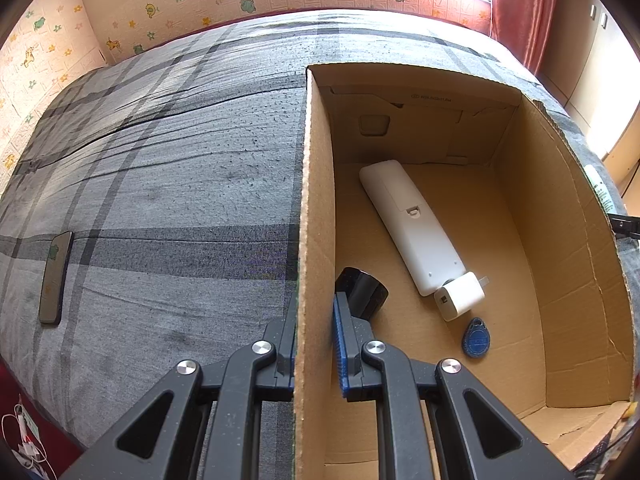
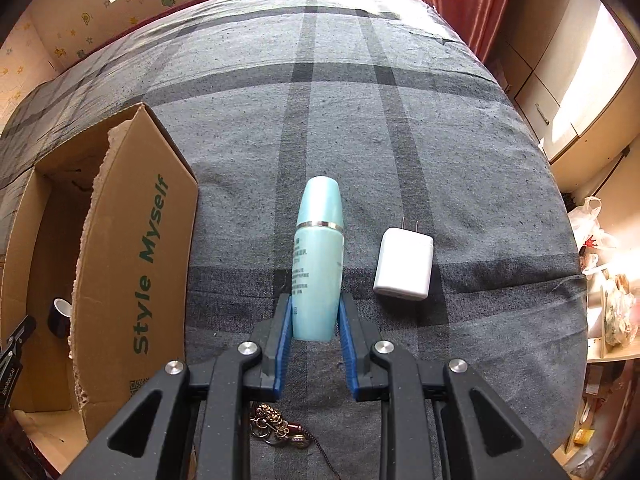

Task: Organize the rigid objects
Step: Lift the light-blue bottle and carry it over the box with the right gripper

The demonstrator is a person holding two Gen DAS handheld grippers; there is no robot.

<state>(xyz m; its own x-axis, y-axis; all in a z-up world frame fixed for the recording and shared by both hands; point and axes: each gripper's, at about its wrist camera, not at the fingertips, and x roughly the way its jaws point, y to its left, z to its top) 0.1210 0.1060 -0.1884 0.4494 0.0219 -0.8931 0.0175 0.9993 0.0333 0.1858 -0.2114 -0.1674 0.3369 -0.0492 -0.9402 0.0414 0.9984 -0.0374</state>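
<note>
Bottle (image 2: 318,264) of pale blue sits pinched by its base in my right claw (image 2: 316,320) above the bed (image 2: 400,120), ready to go in the cardboard box (image 1: 560,280), whose wall my left claw (image 1: 314,344) clamps to steady it.

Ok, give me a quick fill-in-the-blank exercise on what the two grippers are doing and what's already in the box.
1. The right gripper holds a light blue ____ between its fingers.
2. The left gripper is clamped on the cardboard box's ____.
3. Inside the cardboard box, a white charger touches the end of the white ____.
4. A second white charger lies on the ____ bedspread.

Missing words: bottle; wall; remote; grey plaid
</note>
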